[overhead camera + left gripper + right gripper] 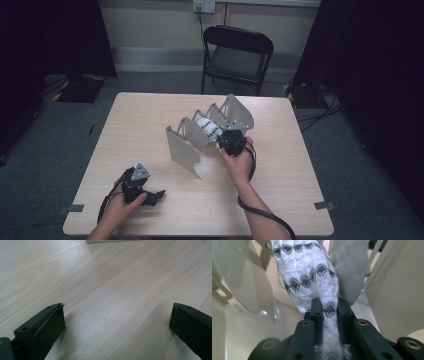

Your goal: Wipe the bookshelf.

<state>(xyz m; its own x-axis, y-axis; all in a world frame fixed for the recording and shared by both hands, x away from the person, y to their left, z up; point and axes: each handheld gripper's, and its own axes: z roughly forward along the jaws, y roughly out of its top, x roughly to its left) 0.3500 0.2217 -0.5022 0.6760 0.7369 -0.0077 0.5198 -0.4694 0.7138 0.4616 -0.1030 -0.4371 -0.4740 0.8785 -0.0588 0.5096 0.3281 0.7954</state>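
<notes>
Cloth (312, 277): we see white fabric with black diamonds, long axis running away from right gripper (329, 308), lying in rack (192, 150).
Right gripper: pads clamp cloth end.
Left gripper (117, 320): we note wide gape, nothing between, over table (112, 277).

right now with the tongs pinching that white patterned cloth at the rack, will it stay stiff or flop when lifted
Probably floppy: the cloth is soft knit, bunched thin between the right tongs and curving as it hangs in the rack. Likely light. Loose threads show, so it may snag on the rack's dividers.
</notes>
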